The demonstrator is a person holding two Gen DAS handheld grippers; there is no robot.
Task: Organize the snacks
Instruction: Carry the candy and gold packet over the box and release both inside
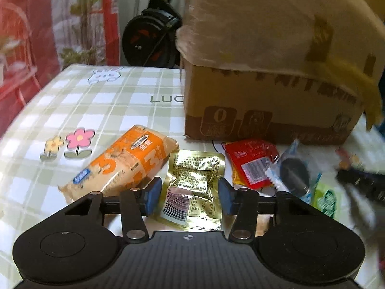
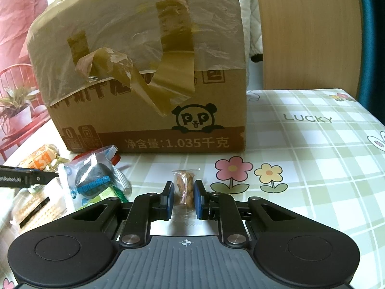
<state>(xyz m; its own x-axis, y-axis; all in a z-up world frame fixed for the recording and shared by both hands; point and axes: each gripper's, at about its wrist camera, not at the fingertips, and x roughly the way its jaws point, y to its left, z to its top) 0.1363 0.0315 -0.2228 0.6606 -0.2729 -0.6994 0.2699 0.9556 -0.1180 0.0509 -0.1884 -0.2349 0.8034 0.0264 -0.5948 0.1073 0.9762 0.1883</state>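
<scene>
The cardboard box bulks up straight ahead of both claws, its taped flap folded down over the front, so I cannot see inside it. It sits on the checked tablecloth. Beyond the left claw's tips and off to its left lies the orange biscuit pack; to its right are the red sachet and a dark round biscuit in clear wrap. The gold foil pouch lies flat between the fingers of the left gripper, whose pads stand apart on either side without pressing it. The right gripper is clamped on a small clear-wrapped snack. This looks like the picking step: next the left needs to close squarely on the pouch, then lift it toward the box.
</scene>
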